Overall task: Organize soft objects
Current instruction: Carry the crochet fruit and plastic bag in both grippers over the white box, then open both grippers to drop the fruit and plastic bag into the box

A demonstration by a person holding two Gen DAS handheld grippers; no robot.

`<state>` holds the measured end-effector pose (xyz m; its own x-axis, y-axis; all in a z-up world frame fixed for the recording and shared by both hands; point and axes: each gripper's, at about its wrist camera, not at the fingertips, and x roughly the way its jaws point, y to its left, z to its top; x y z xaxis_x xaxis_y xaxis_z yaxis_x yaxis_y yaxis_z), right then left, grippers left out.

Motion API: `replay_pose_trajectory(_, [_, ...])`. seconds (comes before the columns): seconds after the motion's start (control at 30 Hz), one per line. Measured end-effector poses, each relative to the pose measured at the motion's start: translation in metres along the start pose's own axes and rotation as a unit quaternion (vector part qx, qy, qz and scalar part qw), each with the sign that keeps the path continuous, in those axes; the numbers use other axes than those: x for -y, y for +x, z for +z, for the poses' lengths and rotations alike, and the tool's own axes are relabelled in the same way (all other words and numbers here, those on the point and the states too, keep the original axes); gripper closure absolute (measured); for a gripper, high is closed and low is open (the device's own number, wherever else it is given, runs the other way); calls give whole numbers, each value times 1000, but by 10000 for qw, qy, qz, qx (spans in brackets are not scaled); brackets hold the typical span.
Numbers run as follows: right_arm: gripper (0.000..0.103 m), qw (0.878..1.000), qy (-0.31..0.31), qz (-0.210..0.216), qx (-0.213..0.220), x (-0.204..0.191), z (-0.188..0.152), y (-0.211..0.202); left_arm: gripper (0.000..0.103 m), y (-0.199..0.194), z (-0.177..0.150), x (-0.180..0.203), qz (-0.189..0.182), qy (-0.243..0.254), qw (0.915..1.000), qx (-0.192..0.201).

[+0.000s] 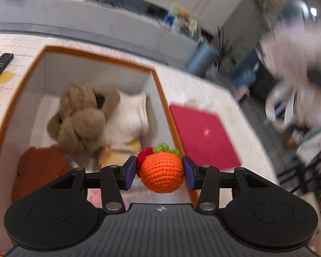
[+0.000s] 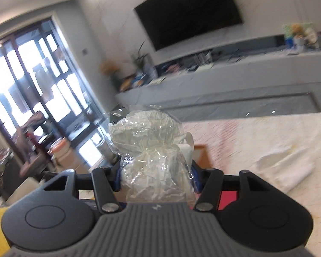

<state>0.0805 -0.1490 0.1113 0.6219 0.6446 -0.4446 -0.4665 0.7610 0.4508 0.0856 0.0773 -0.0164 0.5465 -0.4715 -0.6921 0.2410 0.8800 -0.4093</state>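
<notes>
My left gripper [image 1: 160, 172] is clamped on a crocheted orange ball [image 1: 162, 173] with green and red knitted bits on top, one blue pad [image 1: 131, 172] pressed to each side of it. I hold it over the near right corner of an open box [image 1: 160, 90] with an orange rim and white walls, just inside that rim. In the box I see a tan knotted cushion [image 1: 81, 121] toward the middle, a white folded cloth [image 1: 128, 117] against the right wall beside it, and a rust-coloured piece [image 1: 42, 169] along the left wall — the view is blurred, so finer detail escapes me. The box stands on a tiled tablecloth [image 1: 10, 49]; a red mat [image 1: 203, 137] lies just beyond the box's right wall, and a remote control [image 1: 0, 66] sits near the table's far left edge. My right gripper [image 2: 156, 180] is closed around a white bundle wrapped in crinkled clear plastic [image 2: 147, 145], which sticks up well above the fingers. It is lifted above the table, and a white towel [image 2: 286, 169] lies on the table to its right. A dark television [image 2: 188, 10] hangs on the far wall.
</notes>
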Motion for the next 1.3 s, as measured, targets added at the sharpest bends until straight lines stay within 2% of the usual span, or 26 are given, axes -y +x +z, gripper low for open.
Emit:
replay_pose_trajectory(0.07, [46, 9997, -179, -167, -77, -15, 1, 12, 50, 6, -8, 11, 337, 359, 9988, -65])
replay_pose_trajectory(0.13, [46, 9997, -126, -125, -169, -24, 3, 23, 50, 9, -14, 21, 542, 638, 9965, -78])
replay_pose_trajectory(0.23, [46, 9992, -249, -121, -290, -38, 6, 37, 50, 10, -19, 27, 581, 747, 9954, -122])
replay_pose_trajectory(0.37, [46, 9979, -331, -143, -547, -46, 9, 65, 49, 14, -28, 30, 890, 885, 9920, -138])
replay_pose_trajectory(0.4, [46, 9974, -370, -145, -604, -48, 9, 71, 44, 13, -30, 30, 992, 944, 9905, -88])
replay_pose_trajectory(0.43, [46, 9968, -410, -169, -666, -50, 9, 80, 33, 11, -30, 30, 1050, 973, 9897, -11])
replay_pose_trajectory(0.47, [46, 9962, -439, -185, -726, -51, 9, 88, 28, 8, -29, 30, 1088, 979, 9892, 89])
replay_pose_trajectory(0.5, [46, 9957, -444, -191, -786, -51, 8, 96, 20, 4, -28, 30, 1084, 975, 9891, 217])
replay_pose_trajectory(0.53, [46, 9953, -425, -203, -843, -50, 10, 106, 16, -1, -26, 27, 1067, 943, 9892, 352])
replay_pose_trajectory(0.67, [46, 9935, -335, -308, -1043, -46, 11, 140, 15, -25, -16, 15, 953, 765, 9906, 608])
replay_pose_trajectory(0.73, [46, 9923, -320, -302, -1160, -45, 13, 159, 15, -39, -11, 7, 1010, 737, 9892, 770])
replay_pose_trajectory(0.8, [46, 9906, -357, -312, -1281, -48, 13, 177, 15, -54, -7, -3, 1311, 692, 9838, 1009])
replay_pose_trajectory(0.87, [46, 9890, -373, -303, -1398, -52, 10, 195, 15, -65, -5, -15, 1828, 589, 9740, 1206])
replay_pose_trajectory(0.93, [46, 9873, -392, -259, -1516, -58, 5, 211, 15, -70, -3, -26, 2162, 432, 9671, 1267])
replay_pose_trajectory(1.13, [46, 9795, -718, -600, -1783, -66, -7, 252, 15, -72, 1, -45, 2211, 77, 9671, 1253])
replay_pose_trajectory(1.23, [26, 9689, -1484, -864, -1781, -79, -15, 258, 15, -71, 1, -42, 2167, 134, 9676, 1292])
replay_pose_trajectory(1.27, [11, 9663, -1646, -1017, -1696, -82, -16, 257, 15, -72, 0, -39, 2163, 153, 9674, 1310])
replay_pose_trajectory(1.3, [5, 9651, -1739, -1163, -1574, -83, -16, 254, 15, -75, -2, -38, 2166, 170, 9668, 1345])
